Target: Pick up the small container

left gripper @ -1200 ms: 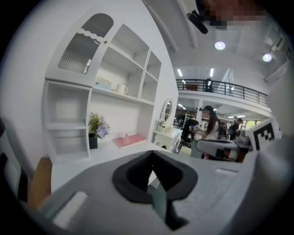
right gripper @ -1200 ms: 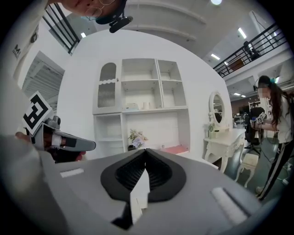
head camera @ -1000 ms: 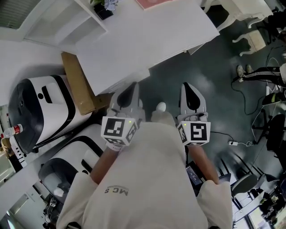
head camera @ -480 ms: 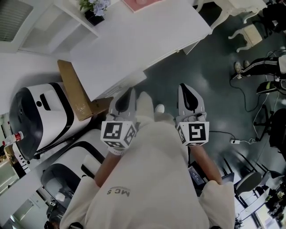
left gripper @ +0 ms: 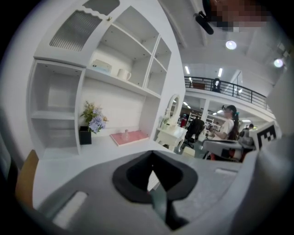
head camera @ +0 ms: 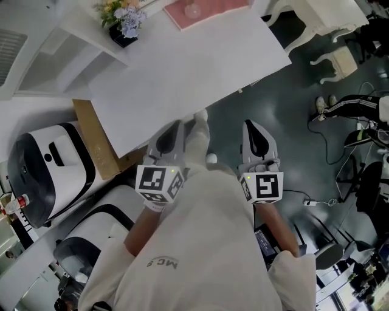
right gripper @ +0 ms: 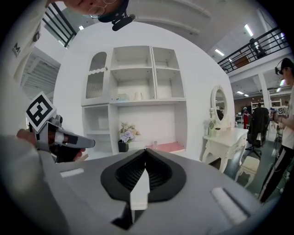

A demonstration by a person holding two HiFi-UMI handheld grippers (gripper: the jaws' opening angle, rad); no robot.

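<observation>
Short of table (head camera: 182,67): approach stage. My left gripper (head camera: 172,130), right gripper (head camera: 256,129) closed, empty. Next, reach far small container (head camera: 192,9); open jaws.

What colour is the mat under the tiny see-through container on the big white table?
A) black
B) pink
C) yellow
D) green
B: the small container stands on a pink mat on the white table, not far from the flowers.
</observation>
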